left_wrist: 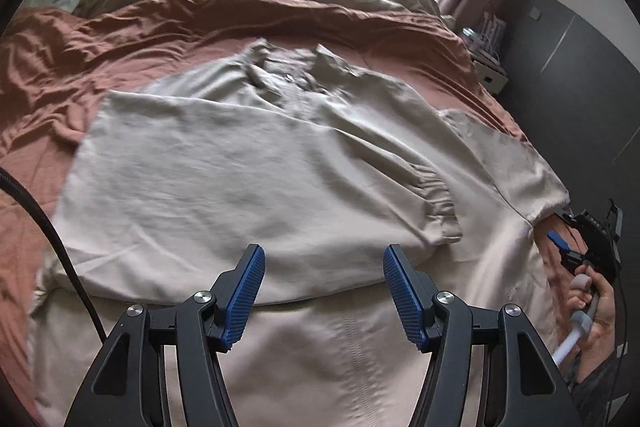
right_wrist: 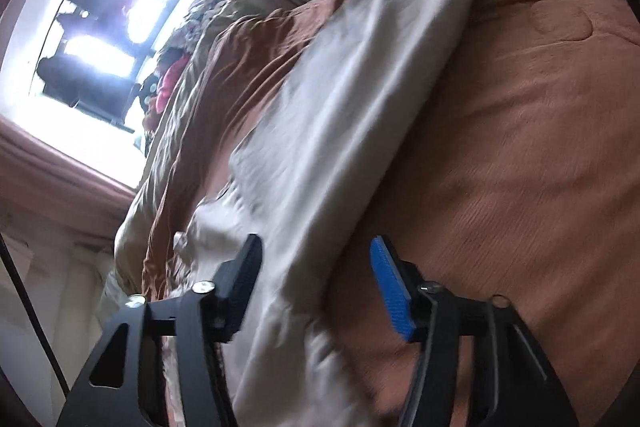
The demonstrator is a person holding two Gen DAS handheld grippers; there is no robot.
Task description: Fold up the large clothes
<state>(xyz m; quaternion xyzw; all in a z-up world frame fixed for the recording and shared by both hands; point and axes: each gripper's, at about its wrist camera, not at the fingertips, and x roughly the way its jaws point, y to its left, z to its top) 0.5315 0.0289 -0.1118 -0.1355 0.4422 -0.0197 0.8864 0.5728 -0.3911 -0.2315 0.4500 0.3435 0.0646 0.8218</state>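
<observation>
Left wrist view: your left gripper [left_wrist: 324, 291] hangs spread wide above the beige garment [left_wrist: 248, 163], pinching nothing. The garment lies partly folded across the rust-brown bedsheet [left_wrist: 40, 83], collar toward twelve o'clock, one sleeve at three o'clock. Your right gripper [right_wrist: 316, 291] stands apart too, jaws empty, straddling the garment's edge.

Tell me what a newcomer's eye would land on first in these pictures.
First, the big beige garment spread across the rust-brown bedspread, one side already folded over its middle. Next, the left claw with blue pads, open and empty above the near hem. Beyond the bed, a glaring bright window.
</observation>
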